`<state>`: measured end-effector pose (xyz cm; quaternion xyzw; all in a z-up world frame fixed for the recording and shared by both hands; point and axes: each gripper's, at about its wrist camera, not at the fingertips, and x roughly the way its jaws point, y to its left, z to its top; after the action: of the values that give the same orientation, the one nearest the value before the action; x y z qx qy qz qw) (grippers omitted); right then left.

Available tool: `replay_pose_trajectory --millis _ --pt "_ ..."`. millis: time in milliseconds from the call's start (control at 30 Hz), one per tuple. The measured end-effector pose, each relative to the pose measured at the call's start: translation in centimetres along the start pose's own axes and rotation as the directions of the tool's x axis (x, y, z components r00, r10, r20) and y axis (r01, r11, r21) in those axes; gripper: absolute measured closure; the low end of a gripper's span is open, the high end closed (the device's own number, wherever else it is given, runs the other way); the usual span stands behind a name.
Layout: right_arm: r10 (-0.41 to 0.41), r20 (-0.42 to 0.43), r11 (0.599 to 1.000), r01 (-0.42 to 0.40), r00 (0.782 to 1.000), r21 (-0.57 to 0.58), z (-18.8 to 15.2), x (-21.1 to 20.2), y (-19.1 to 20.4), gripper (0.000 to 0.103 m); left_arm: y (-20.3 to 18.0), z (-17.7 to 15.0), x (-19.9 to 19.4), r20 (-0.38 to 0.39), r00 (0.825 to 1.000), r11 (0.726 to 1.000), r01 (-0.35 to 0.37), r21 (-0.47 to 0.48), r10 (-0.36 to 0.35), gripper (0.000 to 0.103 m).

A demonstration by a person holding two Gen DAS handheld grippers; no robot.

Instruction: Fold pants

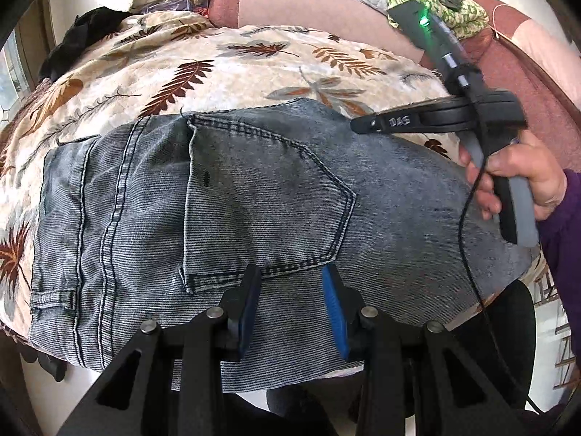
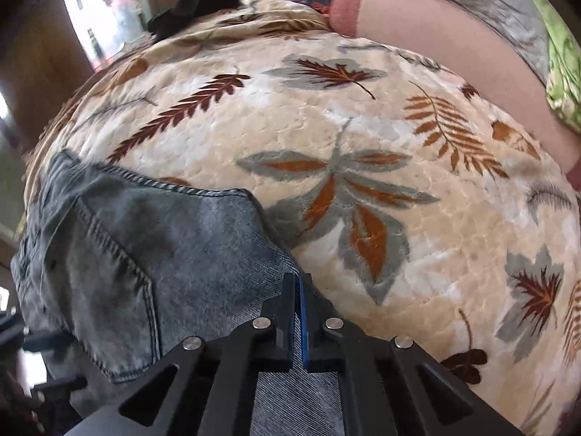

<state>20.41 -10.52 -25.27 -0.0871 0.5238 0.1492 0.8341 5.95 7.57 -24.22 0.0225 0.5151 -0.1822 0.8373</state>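
Note:
Grey washed denim pants lie folded on a leaf-patterned bedspread, back pocket up. My left gripper is open just above the pants' near edge, below the pocket, holding nothing. My right gripper shows in the left wrist view over the pants' far right edge, held by a hand. In the right wrist view the right gripper has its jaws closed together at the right edge of the pants; whether cloth is pinched between them I cannot tell.
The bedspread covers the bed beyond the pants. A pink bolster and quilts lie at the back. A black garment lies at the far left. The bed's near edge runs just under the pants.

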Motion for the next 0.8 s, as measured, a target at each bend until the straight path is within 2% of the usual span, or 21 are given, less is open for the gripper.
replay_pose_trajectory --millis 67,133,233,333,367,467,533,600,800 --pt "-0.014 -0.015 1.0 0.015 1.0 0.026 -0.1 1.4 -0.1 0.101 0.0 -0.3 0.6 -0.015 1.0 1.0 -0.013 0.002 0.013 0.067" --pt "-0.013 0.01 0.998 0.012 1.0 0.064 -0.2 1.4 -0.2 0.101 -0.1 -0.6 0.8 -0.015 1.0 1.0 -0.025 0.007 0.025 0.067" --pt "0.044 0.033 0.985 -0.049 0.999 0.164 -0.2 0.5 -1.5 0.1 -0.3 -0.8 0.7 -0.021 0.999 0.999 -0.05 0.021 0.05 0.067" --pt "0.103 0.116 0.963 -0.128 0.988 0.237 -1.4 -2.7 -2.5 0.099 -0.5 -1.0 -0.1 -0.019 0.998 0.998 -0.067 0.014 0.067 0.067" --pt "0.095 0.151 0.962 -0.13 0.984 0.239 -2.3 -4.2 -2.6 0.099 -0.8 -1.1 -0.4 -0.013 0.997 0.997 -0.072 0.017 0.073 0.067" --pt "0.058 0.174 0.958 -0.103 0.983 0.266 -5.2 -7.2 -3.4 0.099 -2.1 -1.4 -1.2 0.01 0.997 0.996 -0.081 0.049 0.08 0.065" --pt "0.046 0.166 0.939 -0.099 0.985 0.33 -7.5 -8.2 -4.4 0.099 -3.2 -1.6 -1.2 0.009 0.997 0.994 -0.08 0.07 0.08 0.065" --pt "0.01 0.128 0.928 -0.057 0.992 0.369 -9.9 -8.8 -5.1 0.099 -4.2 -1.8 -0.8 0.001 0.996 0.992 -0.092 0.088 0.092 0.065" --pt "-0.028 0.021 0.883 0.015 0.999 0.47 -16.4 -8.4 -6.5 0.099 -5.1 -2.4 2.3 -0.069 0.98 0.977 -0.181 0.117 0.189 0.065"
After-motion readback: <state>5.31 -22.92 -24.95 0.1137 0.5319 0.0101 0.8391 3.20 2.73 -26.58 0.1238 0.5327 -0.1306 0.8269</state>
